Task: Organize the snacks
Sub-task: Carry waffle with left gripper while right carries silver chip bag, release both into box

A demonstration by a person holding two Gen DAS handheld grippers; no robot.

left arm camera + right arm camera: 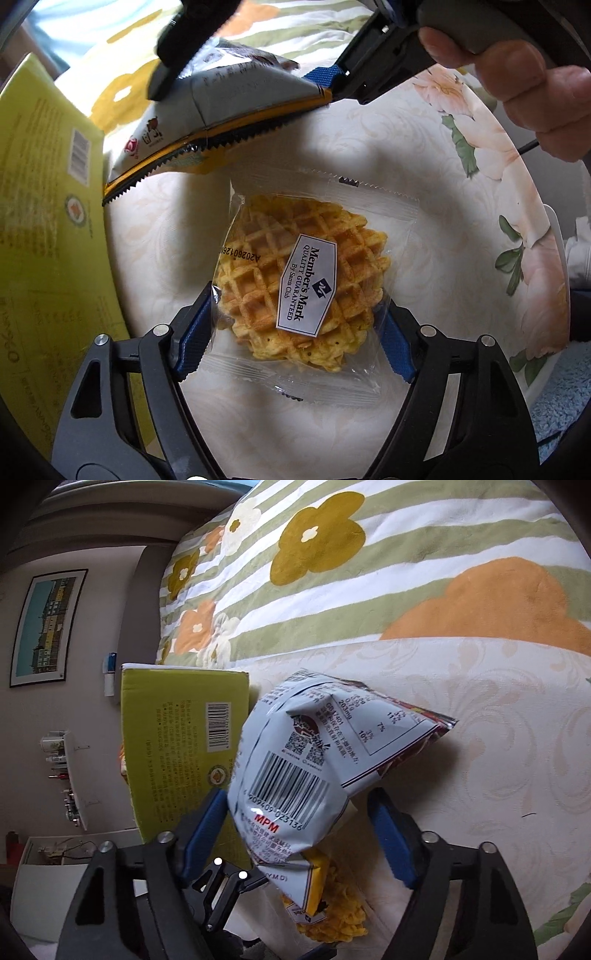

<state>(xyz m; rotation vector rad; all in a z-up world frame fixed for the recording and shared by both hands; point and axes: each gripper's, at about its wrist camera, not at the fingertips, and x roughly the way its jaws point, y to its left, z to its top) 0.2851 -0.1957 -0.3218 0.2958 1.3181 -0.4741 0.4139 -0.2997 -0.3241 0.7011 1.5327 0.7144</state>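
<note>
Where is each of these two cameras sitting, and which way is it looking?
Left wrist: on the left gripper, facing steeply down at the waffle packet on the flowered tray; a hand shows.
Right wrist: on the right gripper, looking slantwise at the grey snack bag and yellow box.
Shared: waffle, bag, box, tray.

A waffle packet [295, 284], a golden round waffle sealed in clear film with a white "Member's Mark" label, is lying flat near the middle of the floral tray [517, 206]. A grey-white snack bag [295, 775] with a barcode, QR codes and a yellow serrated seam is hanging tilted above the tray's far-left edge, its lower end over the waffle packet in the right wrist view. A yellow-green box [177, 746] is standing upright just beside the tray's left edge.
</note>
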